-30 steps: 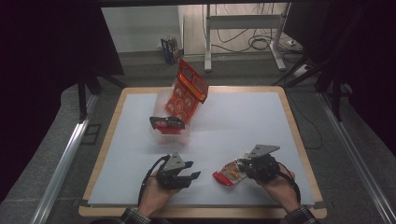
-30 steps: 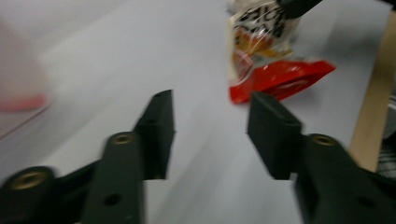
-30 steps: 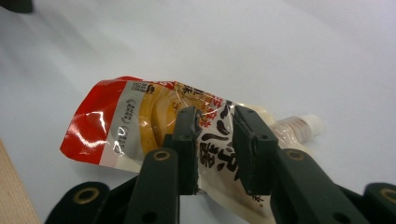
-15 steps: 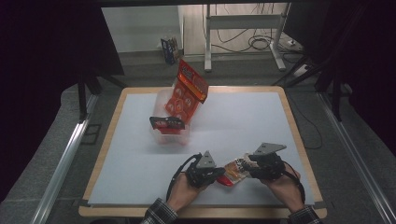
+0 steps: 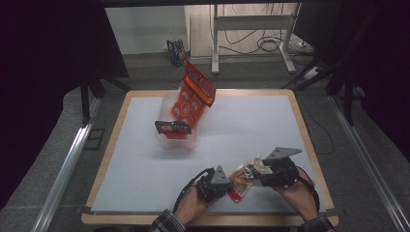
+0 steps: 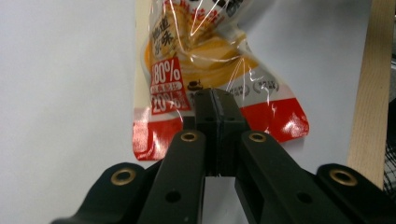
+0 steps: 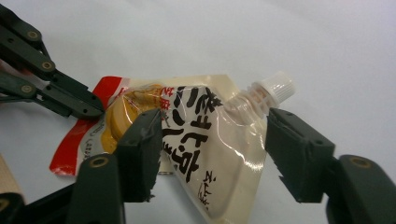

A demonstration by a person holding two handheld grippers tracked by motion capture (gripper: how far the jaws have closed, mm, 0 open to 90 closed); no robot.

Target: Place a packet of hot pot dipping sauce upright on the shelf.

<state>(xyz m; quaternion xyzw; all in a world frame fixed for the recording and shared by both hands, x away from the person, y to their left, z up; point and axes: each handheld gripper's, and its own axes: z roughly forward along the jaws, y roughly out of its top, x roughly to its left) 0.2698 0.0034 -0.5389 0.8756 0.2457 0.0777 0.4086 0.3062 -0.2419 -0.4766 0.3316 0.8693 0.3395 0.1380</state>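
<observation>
Near the front edge of the white surface (image 5: 145, 183), a soft pouch (image 5: 244, 176) of food is lying flat between the two tools. The pouch is see-through in part, with a yellow middle, a red bottom edge and a white screw cap (image 7: 275, 88) at one corner.

The left tool (image 5: 231, 182) is held in the left hand (image 5: 193, 205) and is pointed at the red end of the pouch. In the left gripper view, its two black jaws are seen pressed together on the bottom part of the pouch (image 6: 210, 70), just above the red strip. The jaws have just been closing, and the pouch is pinched between them.

The right tool (image 5: 255, 175) is held in the right hand (image 5: 297, 193) at the other end of the pouch. In the right gripper view, its jaws are seen standing apart, one on each side of the pouch (image 7: 201, 140), near the cap. They have just been opening. The one jaw is close to the printed side of the pouch; the other is just below the cap. Whether the pads are touching the pouch cannot be told for sure.

Farther back on the surface, a clear plastic box (image 5: 176, 137) is seen. A big orange bag (image 5: 193, 96) is standing up in it, tilted to one side, and a small dark packet (image 5: 172, 127) is lying across its rim.
</observation>
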